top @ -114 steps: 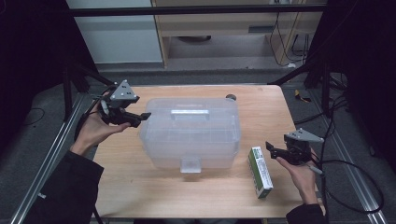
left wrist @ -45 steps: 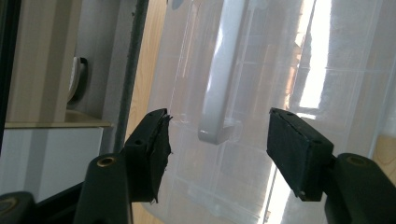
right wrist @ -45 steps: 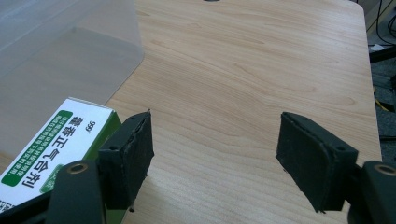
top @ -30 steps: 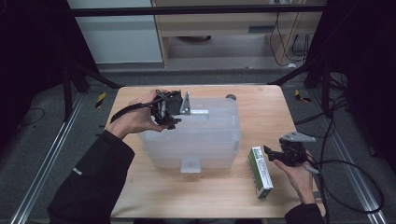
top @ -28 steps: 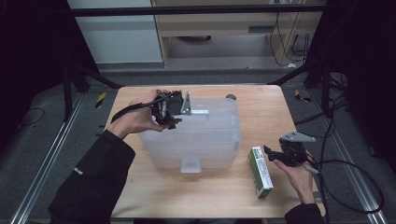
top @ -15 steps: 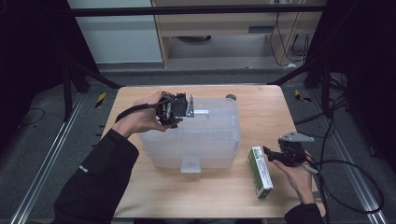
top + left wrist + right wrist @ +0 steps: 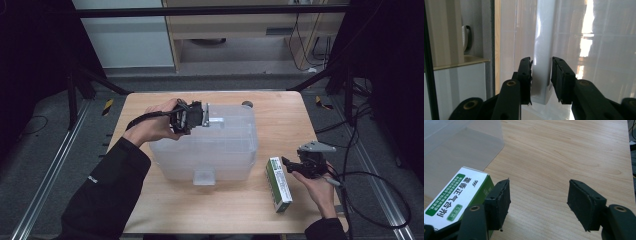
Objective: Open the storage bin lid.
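Observation:
A translucent plastic bin with a lid stands in the middle of the wooden table. My left gripper lies over the lid's left part, and its jaws have just been closing around the white lid handle. In the left gripper view the left gripper has a pad close to each side of the handle, with a thin gap still showing. A green and white carton lies to the right of the bin. My right gripper stands open just right of the carton, nothing between its pads.
A small dark round object sits behind the bin's far right corner. Bare wood lies in front of the right gripper and along the table's near edge. Black frame posts and cables flank the table.
The left hand has swung from the table's left side onto the bin lid, and its jaws have narrowed around the handle. The right hand has kept still beside the carton.

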Demonstrator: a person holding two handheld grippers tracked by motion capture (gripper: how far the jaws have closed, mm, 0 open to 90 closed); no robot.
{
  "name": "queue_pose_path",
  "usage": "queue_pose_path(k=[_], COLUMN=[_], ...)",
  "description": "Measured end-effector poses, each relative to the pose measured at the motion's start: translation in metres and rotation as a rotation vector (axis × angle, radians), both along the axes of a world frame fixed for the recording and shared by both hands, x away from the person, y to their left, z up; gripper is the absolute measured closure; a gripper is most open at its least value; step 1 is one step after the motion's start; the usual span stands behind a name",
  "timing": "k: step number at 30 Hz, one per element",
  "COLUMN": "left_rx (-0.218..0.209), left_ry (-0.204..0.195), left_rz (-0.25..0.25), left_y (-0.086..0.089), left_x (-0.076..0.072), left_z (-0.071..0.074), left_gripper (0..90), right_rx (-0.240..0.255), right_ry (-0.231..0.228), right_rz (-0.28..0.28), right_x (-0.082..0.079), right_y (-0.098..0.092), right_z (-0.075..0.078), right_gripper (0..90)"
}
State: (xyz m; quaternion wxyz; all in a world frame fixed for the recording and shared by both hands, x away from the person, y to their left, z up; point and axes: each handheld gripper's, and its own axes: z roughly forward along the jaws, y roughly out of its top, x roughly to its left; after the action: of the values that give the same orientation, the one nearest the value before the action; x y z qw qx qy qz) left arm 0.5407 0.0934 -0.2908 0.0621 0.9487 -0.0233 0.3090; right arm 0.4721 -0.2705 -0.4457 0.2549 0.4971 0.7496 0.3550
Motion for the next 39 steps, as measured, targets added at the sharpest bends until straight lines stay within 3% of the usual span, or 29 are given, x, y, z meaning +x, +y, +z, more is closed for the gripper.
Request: queue_pose_path(k=[1,8,14,32,33,39], left_rx=[-0.009,0.029,0.035,0.016,0.012,0.017], left_ry=[0.008,-0.022,-0.038,0.002,0.019,0.012], left_rz=[0.022,-0.005,-0.007,0.005,0.028,0.015], left_y=[0.0,-0.003,-0.003,-0.002,-0.002,-0.002], left_x=[-0.001,-0.001,-0.002,0.001,0.0,0.001], left_z=[-0.001,0.0,0.0,0.003,0.002,0.004], left_gripper=[72.2,74.7,75.2,75.3,75.3,75.2], right_rx=[0.002,0.006,0.015,0.059,0.068,0.073], right_ry=[0.005,0.002,-0.003,-0.037,-0.041,-0.045], right_rz=[-0.001,0.007,0.014,0.038,0.04,0.074], right_x=[0.0,0.0,-0.002,-0.007,-0.008,-0.01], right_y=[0.001,0.0,0.002,0.006,0.007,0.011], right_z=[0.0,0.002,0.007,0.024,0.027,0.034], right_gripper=[35.3,37.1,39.3,57.8,61.2,68.7])
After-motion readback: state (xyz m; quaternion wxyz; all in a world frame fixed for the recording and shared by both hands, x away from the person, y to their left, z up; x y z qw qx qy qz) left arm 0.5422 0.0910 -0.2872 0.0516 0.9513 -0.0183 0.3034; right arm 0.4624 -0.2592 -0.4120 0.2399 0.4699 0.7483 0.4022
